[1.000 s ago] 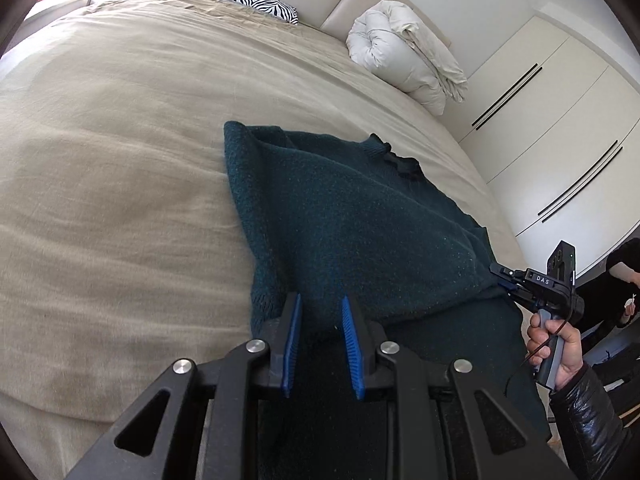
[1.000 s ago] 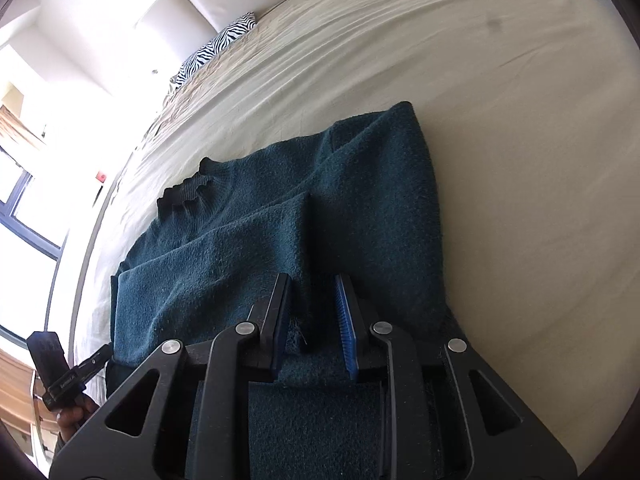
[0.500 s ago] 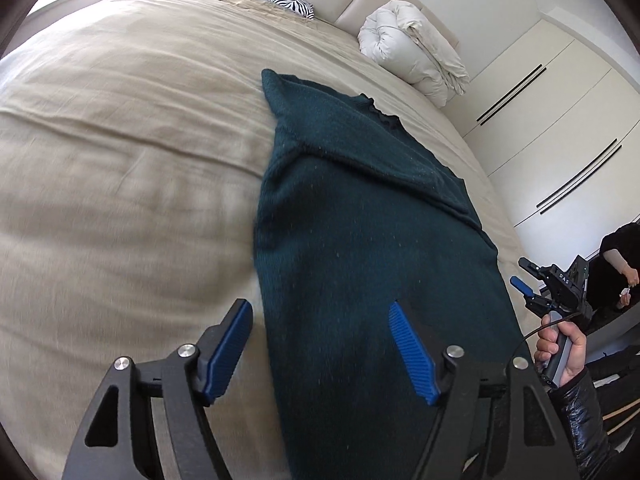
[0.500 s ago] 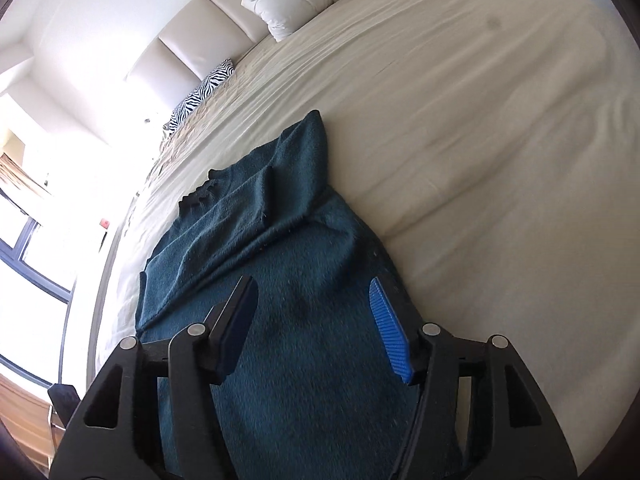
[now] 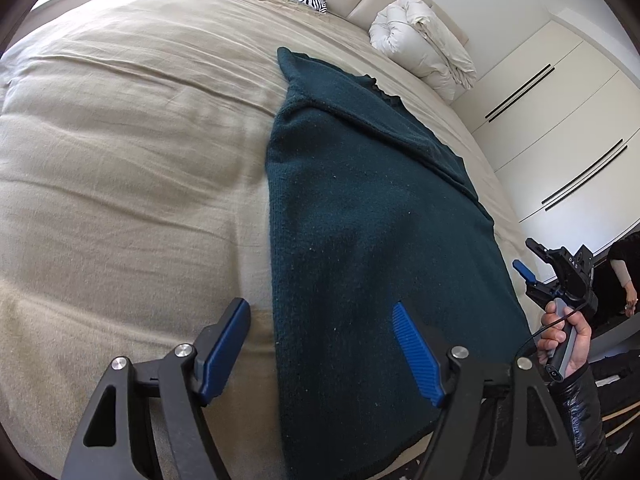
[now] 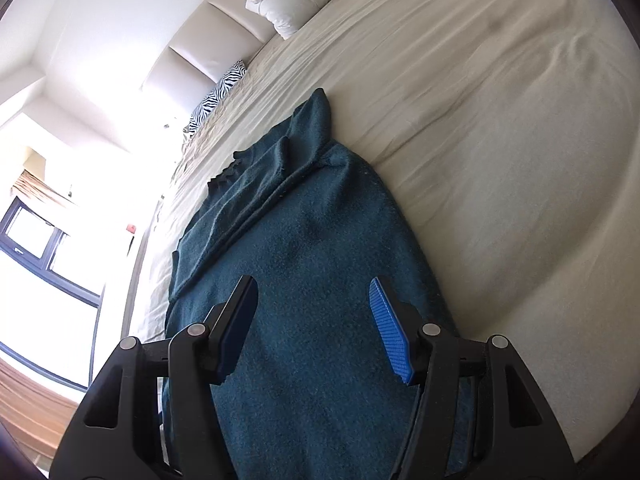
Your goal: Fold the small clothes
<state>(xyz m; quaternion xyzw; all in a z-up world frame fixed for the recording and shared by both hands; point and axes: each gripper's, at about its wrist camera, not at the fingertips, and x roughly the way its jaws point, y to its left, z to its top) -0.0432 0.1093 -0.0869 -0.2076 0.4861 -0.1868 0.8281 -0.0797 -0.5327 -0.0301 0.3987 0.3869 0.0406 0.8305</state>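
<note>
Left wrist view shows the dark teal knit sweater [image 5: 372,248] lying lengthwise on the beige bed [image 5: 132,168], both the left gripper [image 5: 320,344] and right gripper [image 6: 312,328] just opened and empty; soft, limp and fairly thick, it looks best pinched at hem corners.

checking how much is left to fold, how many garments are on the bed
1: a dark teal knit sweater lying lengthwise on the beige bed cover, just ahead of both open grippers. More could lie outside these views.
</note>
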